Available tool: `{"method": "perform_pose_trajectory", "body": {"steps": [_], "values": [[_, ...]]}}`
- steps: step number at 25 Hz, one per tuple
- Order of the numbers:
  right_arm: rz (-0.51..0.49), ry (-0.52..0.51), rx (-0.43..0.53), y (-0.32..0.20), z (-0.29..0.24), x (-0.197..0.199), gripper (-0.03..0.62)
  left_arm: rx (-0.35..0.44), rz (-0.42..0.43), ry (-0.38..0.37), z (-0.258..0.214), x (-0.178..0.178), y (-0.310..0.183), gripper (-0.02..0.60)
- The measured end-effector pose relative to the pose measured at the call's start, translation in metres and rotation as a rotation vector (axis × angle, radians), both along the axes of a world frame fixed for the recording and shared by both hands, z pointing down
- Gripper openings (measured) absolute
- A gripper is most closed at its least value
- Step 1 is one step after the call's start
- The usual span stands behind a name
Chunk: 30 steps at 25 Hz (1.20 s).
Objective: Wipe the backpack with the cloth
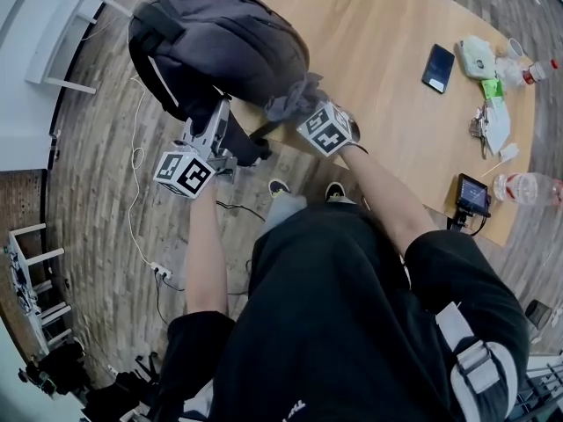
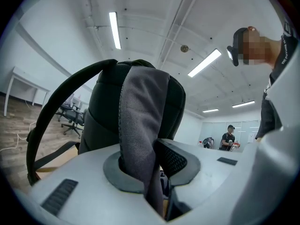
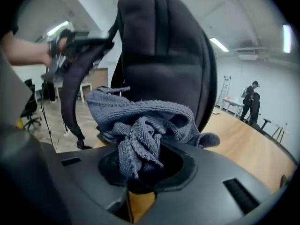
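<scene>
The backpack (image 1: pixel 215 47) stands at the near left edge of the counter (image 1: pixel 369 25). The left tongs (image 1: pixel 220 117) are at its near side, with a strap (image 2: pixel 140 121) between them. The right tongs (image 1: pixel 299 112) are just to their right, with the cloth (image 1: pixel 295 99) between them and against the backpack's near right side. Well apart to the right, a phone (image 1: pixel 438 68) lies on the counter with a packet (image 1: pixel 476 57) just right of it. Nearer, at the counter's right edge, a bottle (image 1: pixel 526 187) lies beside a small screen (image 1: pixel 472 194). Left of the counter, a cable (image 1: pixel 136 192) trails over the floor (image 1: pixel 88 148).
</scene>
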State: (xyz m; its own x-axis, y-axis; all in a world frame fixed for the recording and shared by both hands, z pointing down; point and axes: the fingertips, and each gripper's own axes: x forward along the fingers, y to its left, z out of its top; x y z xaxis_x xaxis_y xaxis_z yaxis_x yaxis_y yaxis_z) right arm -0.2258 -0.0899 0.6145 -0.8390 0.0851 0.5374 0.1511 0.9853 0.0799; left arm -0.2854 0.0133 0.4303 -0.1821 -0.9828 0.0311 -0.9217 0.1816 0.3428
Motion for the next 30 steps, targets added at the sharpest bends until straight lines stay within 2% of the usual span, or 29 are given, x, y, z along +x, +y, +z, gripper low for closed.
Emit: {"method": "perform_pose_trajectory", "body": {"steps": [1, 4, 7, 8, 11, 12, 16, 18, 22, 25, 30], "values": [[-0.004, 0.057, 0.013, -0.003, 0.017, 0.0, 0.098, 0.0, 0.001, 0.0, 0.0, -0.001, 0.0, 0.087], [0.016, 0.158, -0.061, -0.013, 0.04, -0.001, 0.1, -0.006, -0.001, -0.003, 0.001, -0.002, 0.001, 0.087], [-0.006, 0.169, -0.016, -0.019, 0.039, -0.002, 0.1, -0.012, -0.009, -0.01, 0.002, -0.003, 0.002, 0.087], [0.027, 0.156, -0.013, -0.028, 0.039, 0.0, 0.1, -0.015, -0.009, -0.012, 0.002, -0.003, 0.002, 0.087], [0.219, 0.081, -0.096, -0.07, 0.027, 0.005, 0.098, -0.024, -0.004, -0.015, 0.003, -0.001, 0.001, 0.087], [0.239, 0.055, -0.111, -0.076, 0.018, 0.004, 0.098, -0.024, -0.004, -0.014, 0.003, -0.001, 0.001, 0.087], [0.146, 0.004, 0.053, -0.062, -0.023, -0.008, 0.094, -0.011, -0.017, -0.005, 0.003, -0.007, 0.001, 0.087], [0.123, -0.065, 0.087, -0.055, -0.052, -0.01, 0.093, 0.005, -0.025, 0.004, 0.002, -0.008, -0.001, 0.087], [0.087, -0.25, 0.111, -0.04, -0.134, -0.017, 0.094, 0.021, -0.025, 0.016, 0.002, -0.005, -0.005, 0.086], [0.088, -0.356, 0.089, -0.032, -0.188, -0.018, 0.094, 0.019, -0.017, 0.019, 0.003, -0.003, -0.007, 0.086], [0.065, -0.482, 0.063, -0.016, -0.253, -0.021, 0.093, 0.012, -0.014, 0.013, 0.003, -0.002, -0.006, 0.086]]}}
